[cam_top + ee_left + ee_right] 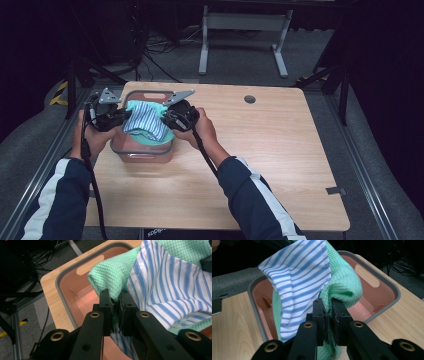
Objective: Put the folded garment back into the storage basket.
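1. I am holding the cloths with both claws – my left gripper point(115, 305) is pinched tight on the fold of the green waffle cloth point(113, 271), and my right gripper point(329, 312) is clamped on the same green cloth point(344, 285) at its other side, the blue-striped cloth point(299, 277) draped over it.
2. The bundle is hanging between my claws over the pink bin point(142, 152), which is sitting at the near left part of the wooden table point(270, 150); the lower folds are already dipping inside the bin.
3. To do this well, I am judging that both hands should be sinking together and level, so the striped cloth point(175, 287) is not sliding off the green one.
4. I am keeping the pinch firm until the cloth is resting on the bin's floor – letting go early could leave a corner hanging over the edge.
5. The grey rim point(58, 282) is close under my jaws on both sides, so I am watching that my fingers are coming down inside it, not onto it.
6. Open room is lying to the right, where the tabletop is bare; the left table edge is near the bin, so I am planning to draw my hands back upward, not sideways.
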Demonstrator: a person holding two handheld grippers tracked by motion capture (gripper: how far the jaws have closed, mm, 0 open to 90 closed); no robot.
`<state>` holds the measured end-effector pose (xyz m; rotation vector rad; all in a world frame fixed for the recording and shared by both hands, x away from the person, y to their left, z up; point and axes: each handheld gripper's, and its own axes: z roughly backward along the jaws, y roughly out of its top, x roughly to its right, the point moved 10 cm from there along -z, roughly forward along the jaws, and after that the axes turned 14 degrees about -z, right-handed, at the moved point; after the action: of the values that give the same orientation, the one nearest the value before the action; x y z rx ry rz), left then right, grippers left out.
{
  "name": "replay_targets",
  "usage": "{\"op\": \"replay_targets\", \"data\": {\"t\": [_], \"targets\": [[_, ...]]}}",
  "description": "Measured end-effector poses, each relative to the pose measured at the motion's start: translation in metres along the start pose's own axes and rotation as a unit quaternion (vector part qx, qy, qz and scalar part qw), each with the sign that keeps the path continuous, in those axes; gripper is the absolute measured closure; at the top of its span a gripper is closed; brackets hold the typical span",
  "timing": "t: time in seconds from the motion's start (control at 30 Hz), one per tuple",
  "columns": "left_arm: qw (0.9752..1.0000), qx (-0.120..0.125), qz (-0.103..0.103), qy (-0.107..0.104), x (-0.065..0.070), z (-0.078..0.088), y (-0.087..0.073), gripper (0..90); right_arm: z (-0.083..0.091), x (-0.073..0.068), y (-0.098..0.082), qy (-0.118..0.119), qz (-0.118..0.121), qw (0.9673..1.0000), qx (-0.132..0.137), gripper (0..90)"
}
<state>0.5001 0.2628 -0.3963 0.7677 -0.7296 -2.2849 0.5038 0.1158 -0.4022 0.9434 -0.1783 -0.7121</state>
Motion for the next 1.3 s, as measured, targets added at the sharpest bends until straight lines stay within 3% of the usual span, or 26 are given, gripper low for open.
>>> {"op": "replay_targets", "data": {"t": [0.6,1.0,1.3], "targets": [[0.9994,-0.028,0.005,0.017,-0.005,-0.015,-0.021,82.7,-0.035,-0.007,-0.010,0.004,-0.002,0.9997,-0.024,82.2],[0.9991,-0.037,0.001,0.022,-0.007,-0.027,-0.030,82.6,-0.043,-0.006,-0.014,0.004,-0.007,0.9996,-0.029,81.9],[0.9985,-0.055,0.001,0.004,-0.001,-0.035,-0.040,81.3,-0.049,-0.001,-0.022,0.007,-0.014,0.9991,-0.039,80.2]]}}
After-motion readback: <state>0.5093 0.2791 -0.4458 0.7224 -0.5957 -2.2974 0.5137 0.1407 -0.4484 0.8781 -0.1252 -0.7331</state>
